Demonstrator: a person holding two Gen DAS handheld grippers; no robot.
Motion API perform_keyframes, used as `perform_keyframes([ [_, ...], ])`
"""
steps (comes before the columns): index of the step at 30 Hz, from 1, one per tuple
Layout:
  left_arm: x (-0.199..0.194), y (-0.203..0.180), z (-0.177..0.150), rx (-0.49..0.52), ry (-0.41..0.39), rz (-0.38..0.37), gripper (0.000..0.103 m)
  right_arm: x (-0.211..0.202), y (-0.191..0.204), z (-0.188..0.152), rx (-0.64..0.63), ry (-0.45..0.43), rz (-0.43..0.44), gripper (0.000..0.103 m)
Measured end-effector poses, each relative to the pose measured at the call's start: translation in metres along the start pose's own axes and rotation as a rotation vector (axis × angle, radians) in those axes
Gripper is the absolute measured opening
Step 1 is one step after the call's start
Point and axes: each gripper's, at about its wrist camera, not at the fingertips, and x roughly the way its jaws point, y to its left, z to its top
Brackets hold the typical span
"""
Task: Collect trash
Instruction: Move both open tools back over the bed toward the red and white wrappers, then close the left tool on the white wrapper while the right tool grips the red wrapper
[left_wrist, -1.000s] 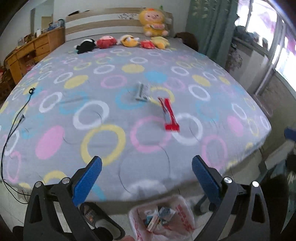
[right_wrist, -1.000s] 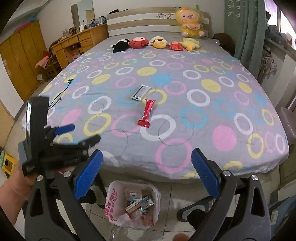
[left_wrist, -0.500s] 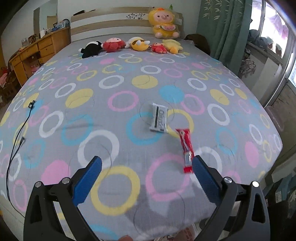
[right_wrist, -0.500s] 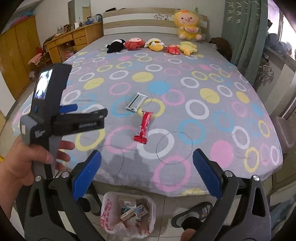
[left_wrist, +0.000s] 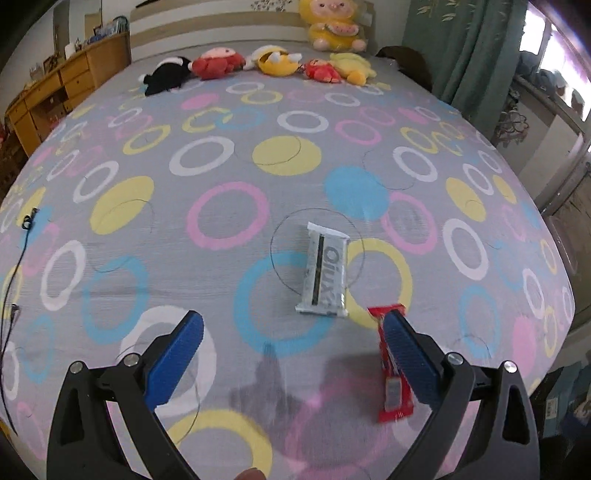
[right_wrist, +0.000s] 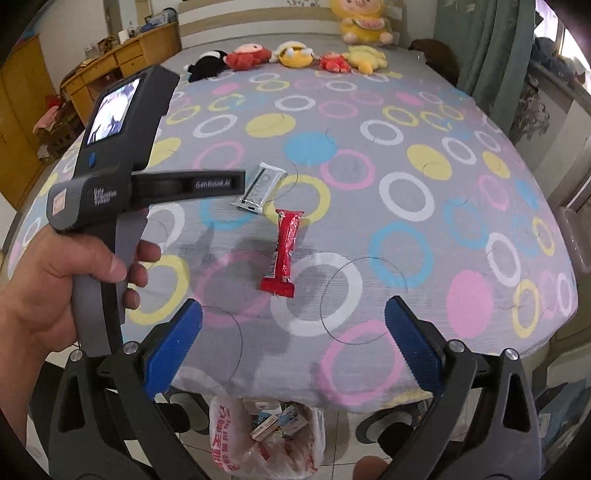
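Note:
A silver snack wrapper (left_wrist: 326, 273) and a red snack wrapper (left_wrist: 392, 363) lie on the ringed bedspread (left_wrist: 221, 177). My left gripper (left_wrist: 291, 341) is open above the bed, just short of the silver wrapper; its right finger hides part of the red one. In the right wrist view the silver wrapper (right_wrist: 260, 189) and red wrapper (right_wrist: 285, 253) lie ahead, and the left gripper's body (right_wrist: 122, 184) reaches toward them from the left. My right gripper (right_wrist: 293, 330) is open and empty over the bed's front edge, above a trash bag (right_wrist: 266, 435).
Several plush toys (left_wrist: 266, 62) line the headboard. A black cable (left_wrist: 14, 280) lies at the bed's left edge. A wooden dresser (right_wrist: 122, 62) stands at the left, green curtains (right_wrist: 491, 48) at the right. The trash bag stands on the tiled floor.
My left gripper has moved forward over the bed and closer to the wrappers. The right gripper has moved slightly forward and stays open.

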Motion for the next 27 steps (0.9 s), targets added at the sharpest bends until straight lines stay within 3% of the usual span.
perform_keyframes([
  [13,0.078,-0.011,0.029,0.104,0.090,0.054,0.095,0.080,0.001,0.021,0.063,0.073,-0.024,0.096],
  [27,0.113,-0.030,0.037,0.182,0.119,0.078,0.095,0.137,0.005,0.027,0.084,0.144,-0.033,0.096],
])
